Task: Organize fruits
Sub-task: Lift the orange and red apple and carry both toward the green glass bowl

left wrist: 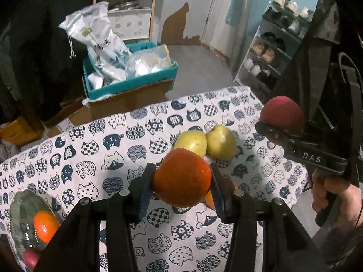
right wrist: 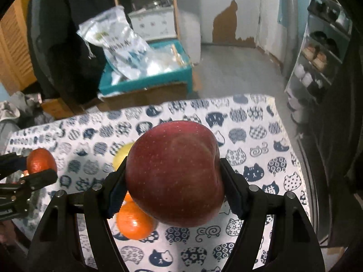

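My left gripper (left wrist: 182, 181) is shut on an orange (left wrist: 182, 178) and holds it above the cat-print tablecloth (left wrist: 90, 158). My right gripper (right wrist: 174, 181) is shut on a red apple (right wrist: 174, 172), also lifted; it shows at the right of the left wrist view (left wrist: 283, 115). Two yellow-green apples (left wrist: 206, 142) lie side by side on the cloth beyond the orange. Another orange (right wrist: 133, 222) lies on the cloth under the red apple. A glass bowl (left wrist: 25, 217) at the lower left holds an orange (left wrist: 45, 225) and a red fruit (left wrist: 30, 258).
The table ends at its far edge, with a teal box (left wrist: 129, 77) of plastic bags and cardboard boxes behind it on the floor. A shoe rack (left wrist: 272, 45) stands at the right. A wooden shelf (left wrist: 127, 6) is at the back.
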### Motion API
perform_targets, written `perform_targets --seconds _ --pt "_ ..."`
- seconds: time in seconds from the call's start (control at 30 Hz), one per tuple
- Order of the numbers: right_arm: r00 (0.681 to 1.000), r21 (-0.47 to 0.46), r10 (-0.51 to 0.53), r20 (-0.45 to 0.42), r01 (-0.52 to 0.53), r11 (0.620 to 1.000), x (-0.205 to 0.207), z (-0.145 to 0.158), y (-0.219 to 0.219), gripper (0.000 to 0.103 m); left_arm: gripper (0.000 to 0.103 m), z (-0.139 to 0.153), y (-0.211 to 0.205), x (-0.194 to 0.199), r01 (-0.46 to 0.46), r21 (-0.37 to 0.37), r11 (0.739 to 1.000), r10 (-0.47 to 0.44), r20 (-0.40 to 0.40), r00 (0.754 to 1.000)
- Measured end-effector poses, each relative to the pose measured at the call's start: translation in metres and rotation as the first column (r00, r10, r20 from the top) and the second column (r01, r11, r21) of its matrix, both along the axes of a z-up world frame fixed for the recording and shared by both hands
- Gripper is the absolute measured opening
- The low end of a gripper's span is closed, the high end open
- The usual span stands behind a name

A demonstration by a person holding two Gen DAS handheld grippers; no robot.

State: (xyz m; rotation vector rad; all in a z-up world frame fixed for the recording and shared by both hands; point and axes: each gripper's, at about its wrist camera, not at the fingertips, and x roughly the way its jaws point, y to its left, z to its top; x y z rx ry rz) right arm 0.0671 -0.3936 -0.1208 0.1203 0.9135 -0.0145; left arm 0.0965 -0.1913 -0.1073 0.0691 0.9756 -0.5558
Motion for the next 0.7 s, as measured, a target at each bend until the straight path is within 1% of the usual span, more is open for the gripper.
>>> perform_targets --seconds 0.33,0.7 --pt "0.996 0.002 0.027 0.084 -0.027 1.000 -0.016 0.042 0.014 0.074 0.048 0.036 0.010 -0.017 0.002 -0.026 1.000 0.000 0.077 0.997" --pt "0.985 0.004 0.067 0.158 -0.068 0.998 -0.032 0.080 0.031 0.074 0.048 0.068 0.029 -0.033 -0.007 -0.068 0.998 0.016 0.132 0.991"
